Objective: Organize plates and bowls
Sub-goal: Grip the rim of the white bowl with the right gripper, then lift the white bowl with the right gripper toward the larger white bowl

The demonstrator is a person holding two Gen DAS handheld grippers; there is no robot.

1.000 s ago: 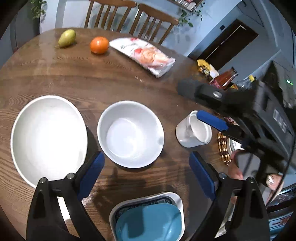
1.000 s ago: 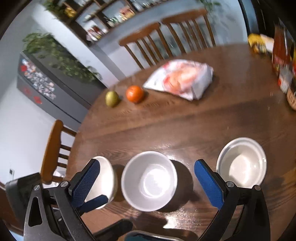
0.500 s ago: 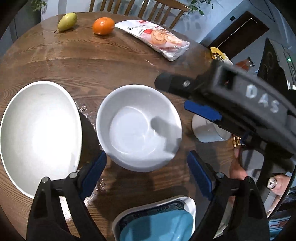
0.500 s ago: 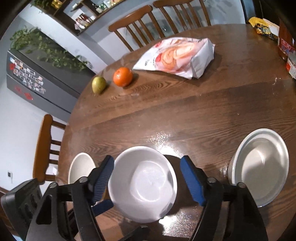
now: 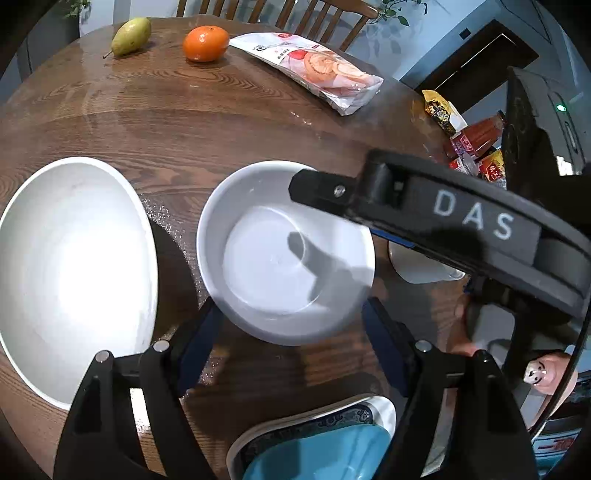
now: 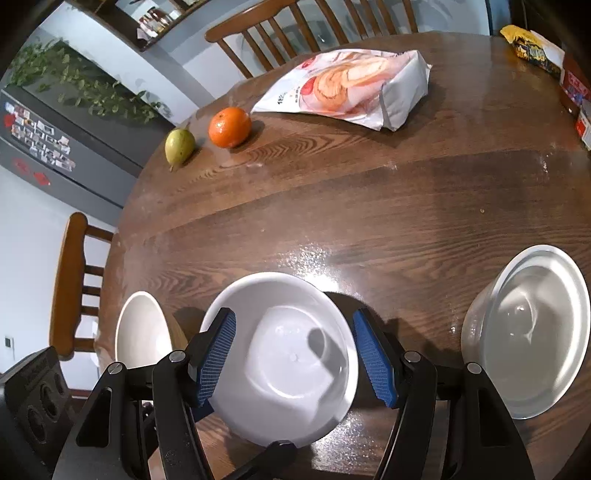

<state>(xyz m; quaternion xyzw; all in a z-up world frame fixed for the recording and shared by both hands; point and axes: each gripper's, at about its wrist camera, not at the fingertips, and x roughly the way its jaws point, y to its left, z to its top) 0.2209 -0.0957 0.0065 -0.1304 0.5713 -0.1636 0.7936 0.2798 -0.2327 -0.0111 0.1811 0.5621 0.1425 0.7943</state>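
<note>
Left wrist view: a round, dark table (image 5: 229,122) of glossy grained wood carries three white glazed ceramic bowls. The middle bowl (image 5: 284,254), deep and straight-walled, sits between the blue ribbed pads of the left gripper (image 5: 291,332), whose jaws have just been closing and stand half-wide around its near rim; whether they touch cannot be told. A larger shallow bowl (image 5: 77,273) lies just to its left, a small white bowl (image 5: 421,266) to the right, mostly hidden by the black bar of the other tool. A pear (image 5: 132,31), an orange (image 5: 206,43) and a crinkled plastic bread bag (image 5: 314,68) lie at the far edge. A blue-rimmed plate (image 5: 317,443) sits nearest.

Right wrist view: the right gripper (image 6: 295,362) straddles the same middle bowl, its jaws just closed in, pads beside the walls.

A second ago both tools stood higher and wider, and the bowls looked smaller.
</note>
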